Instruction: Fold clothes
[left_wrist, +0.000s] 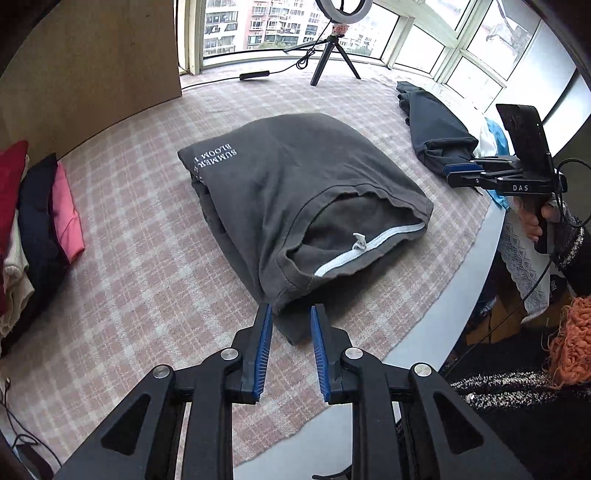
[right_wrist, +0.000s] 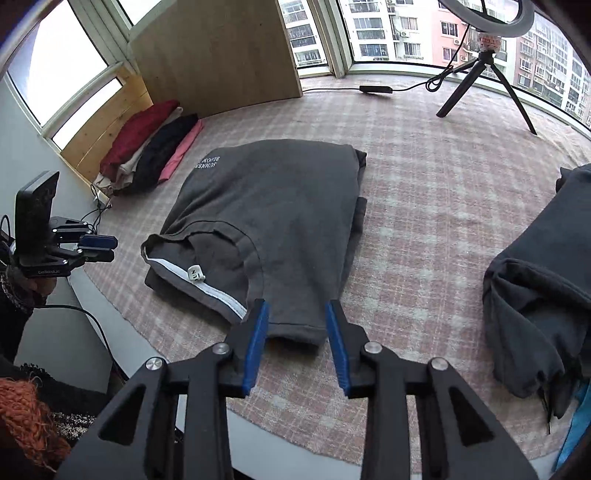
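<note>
left wrist view has my left gripper (left_wrist: 291, 314) with jaws apart, nothing between them, the folded grey t-shirt (left_wrist: 295, 192) lying on the checked cloth (left_wrist: 140, 280) just ahead of the tips. right wrist view shows my right gripper (right_wrist: 297, 310) also spread, its tips at either side of the shirt's near hem (contact unclear). a stack of folded clothes (right_wrist: 147, 147) sits far ahead to its left, a dark garment heap (right_wrist: 539, 277) to its right.

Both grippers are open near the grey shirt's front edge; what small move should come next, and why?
Probably close the right gripper on the sleeve lying between its open fingers, to fold it inward. The grey T-shirt is folded narrow, but this sleeve still sticks out toward the table edge. The left gripper waits open at the near corner.
</note>
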